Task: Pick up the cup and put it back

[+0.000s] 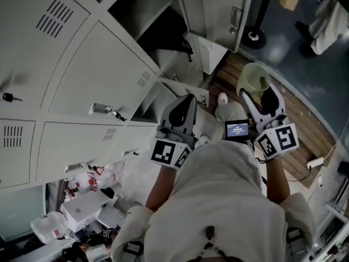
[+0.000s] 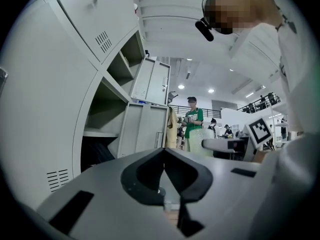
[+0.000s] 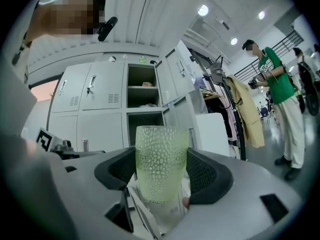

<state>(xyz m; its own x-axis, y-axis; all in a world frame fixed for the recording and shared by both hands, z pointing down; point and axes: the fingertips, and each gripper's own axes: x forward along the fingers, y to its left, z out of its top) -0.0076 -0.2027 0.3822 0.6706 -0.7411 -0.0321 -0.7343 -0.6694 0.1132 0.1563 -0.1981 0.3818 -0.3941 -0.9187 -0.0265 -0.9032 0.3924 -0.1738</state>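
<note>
A pale green dimpled cup (image 3: 161, 159) stands upright between the jaws of my right gripper (image 3: 162, 176), which is shut on it and holds it in the air. In the head view the cup (image 1: 253, 78) sits at the tip of the right gripper (image 1: 260, 95), above a wooden floor strip. My left gripper (image 1: 186, 100) is beside it on the left, pointing at the lockers. Its jaws (image 2: 164, 158) are pressed together with nothing between them.
Grey lockers (image 1: 82, 75) fill the left, with open compartments (image 3: 142, 91) and an open door (image 2: 145, 129). A person in a green shirt (image 3: 275, 79) stands nearby, beside a hanging coat (image 3: 246, 111). Bottles and boxes (image 1: 76, 212) clutter the floor at lower left.
</note>
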